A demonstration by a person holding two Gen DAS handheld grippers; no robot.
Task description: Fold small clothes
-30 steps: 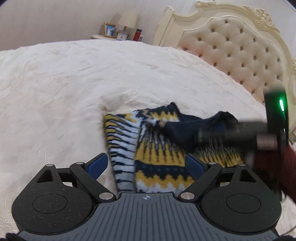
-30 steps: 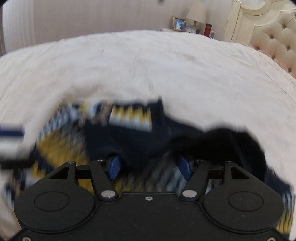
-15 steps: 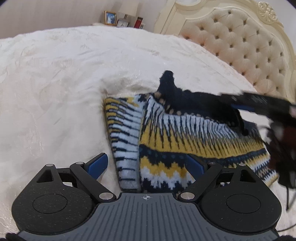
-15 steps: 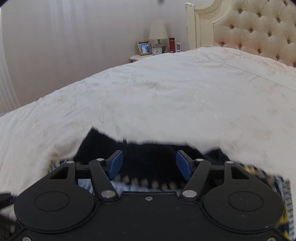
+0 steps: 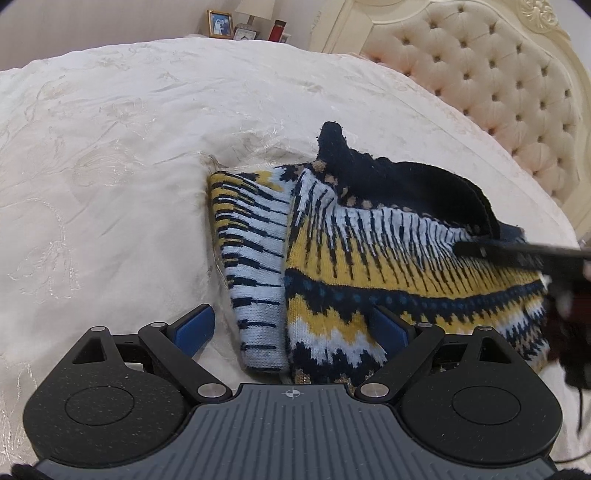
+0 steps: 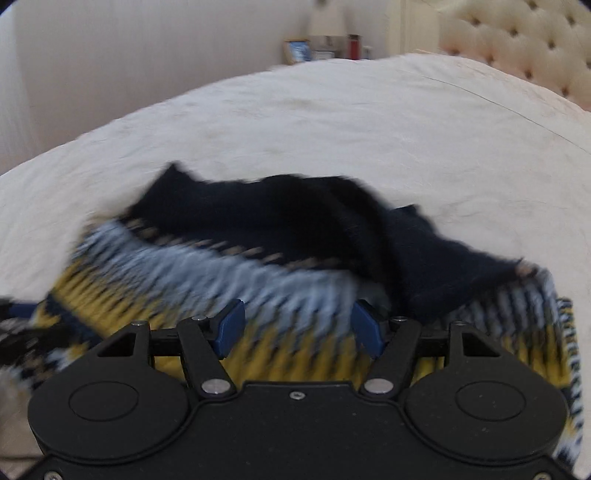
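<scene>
A knitted sweater (image 5: 369, 266) in navy, yellow and pale blue lies on the cream bedspread (image 5: 110, 155). One sleeve (image 5: 255, 258) is folded alongside its left edge, and the navy collar part (image 5: 388, 177) is rumpled at the far side. My left gripper (image 5: 291, 328) is open just above the sweater's near hem, its left pad over bare bedspread. My right gripper (image 6: 298, 326) hovers open over the sweater's (image 6: 207, 269) patterned body, with nothing pinched. Its dark blurred body (image 5: 535, 258) reaches in from the right in the left wrist view.
A tufted cream headboard (image 5: 498, 81) rises at the right. A nightstand at the far side carries a photo frame (image 5: 220, 24), a lamp, a clock and a red bottle (image 5: 277, 31). Wide bedspread stretches left of and beyond the sweater.
The bunched sweater now lies spread out to the right with its patterned body showing. The right gripper has swung right, across the sweater. The left gripper has stayed put.
</scene>
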